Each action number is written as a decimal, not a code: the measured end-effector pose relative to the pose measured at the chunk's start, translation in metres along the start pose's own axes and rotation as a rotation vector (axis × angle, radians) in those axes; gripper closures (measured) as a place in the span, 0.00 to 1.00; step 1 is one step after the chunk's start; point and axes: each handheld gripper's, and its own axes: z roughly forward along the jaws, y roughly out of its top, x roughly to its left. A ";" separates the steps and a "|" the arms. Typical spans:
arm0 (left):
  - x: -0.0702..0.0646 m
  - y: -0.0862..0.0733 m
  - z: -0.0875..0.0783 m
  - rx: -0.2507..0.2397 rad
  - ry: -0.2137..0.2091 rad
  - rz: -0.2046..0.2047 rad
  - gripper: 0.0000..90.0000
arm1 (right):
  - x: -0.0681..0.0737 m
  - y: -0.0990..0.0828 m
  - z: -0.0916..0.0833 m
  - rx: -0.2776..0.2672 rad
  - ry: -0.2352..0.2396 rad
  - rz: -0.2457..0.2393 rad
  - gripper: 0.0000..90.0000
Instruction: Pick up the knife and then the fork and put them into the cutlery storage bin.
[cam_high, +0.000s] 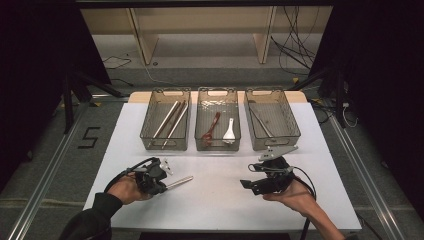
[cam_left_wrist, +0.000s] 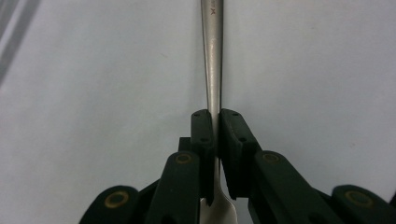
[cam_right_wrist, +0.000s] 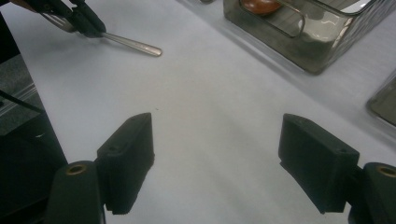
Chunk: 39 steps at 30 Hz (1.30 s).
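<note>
Gripping one metal fork (cam_left_wrist: 213, 70), left gripper (cam_high: 161, 184) jaws closed on handle; right gripper (cam_right_wrist: 217, 158) jaws open, empty; three baskets (cam_high: 150, 131) behind

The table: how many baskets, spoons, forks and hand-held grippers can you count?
Baskets: 3 (left basket, middle basket, right basket)
Spoons: 2 (brown spoon, white spoon, both in the middle basket)
Forks: 1 (fork, clamped in the left gripper's fingers)
Grippers: 2 (left gripper, right gripper, open)
Total: 8
</note>
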 end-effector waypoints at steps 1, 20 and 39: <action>-0.001 0.001 -0.001 -0.001 -0.007 -0.004 0.93 | 0.000 0.000 0.000 0.001 0.003 -0.001 0.30; -0.006 0.008 -0.014 -0.079 -0.055 -0.052 0.93 | 0.000 0.000 0.001 0.002 0.006 -0.004 0.30; -0.043 0.034 -0.034 -0.174 -0.111 0.040 0.93 | 0.019 0.009 0.013 0.009 0.064 -0.081 0.30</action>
